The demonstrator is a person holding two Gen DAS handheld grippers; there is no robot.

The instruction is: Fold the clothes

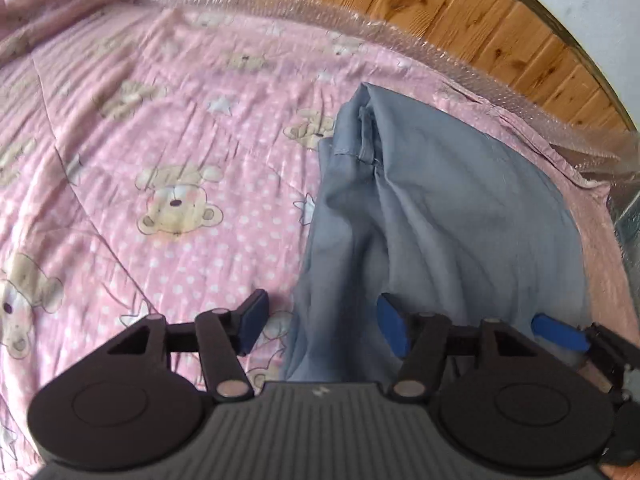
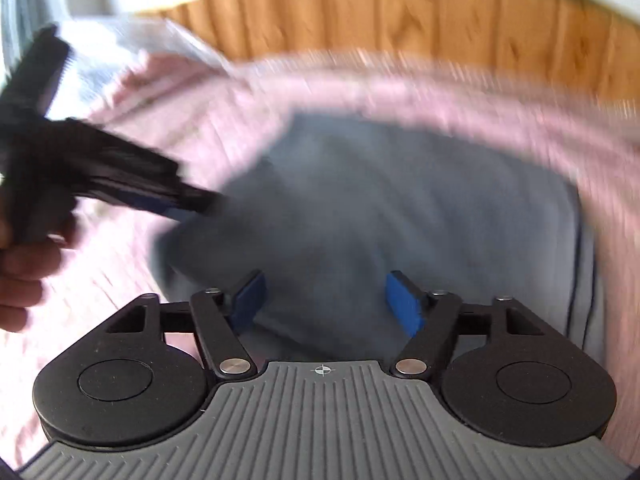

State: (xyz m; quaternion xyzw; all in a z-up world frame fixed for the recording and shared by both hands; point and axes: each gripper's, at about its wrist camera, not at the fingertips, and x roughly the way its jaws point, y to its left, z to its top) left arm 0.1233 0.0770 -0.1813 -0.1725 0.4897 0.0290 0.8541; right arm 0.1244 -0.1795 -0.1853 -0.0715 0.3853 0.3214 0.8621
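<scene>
Both tools agape over grey garment on pink bear-print quilt.

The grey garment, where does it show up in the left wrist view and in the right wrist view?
Left wrist view: the grey garment lies right of centre on the pink bedspread, running from mid-picture down to the left tool.
Right wrist view: it fills the centre, blurred, ahead of the right tool.
Shared landmark: the wooden wall behind the bed.

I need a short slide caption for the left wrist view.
Open left gripper over a crumpled grey garment lying on a pink teddy-bear blanket.
</scene>
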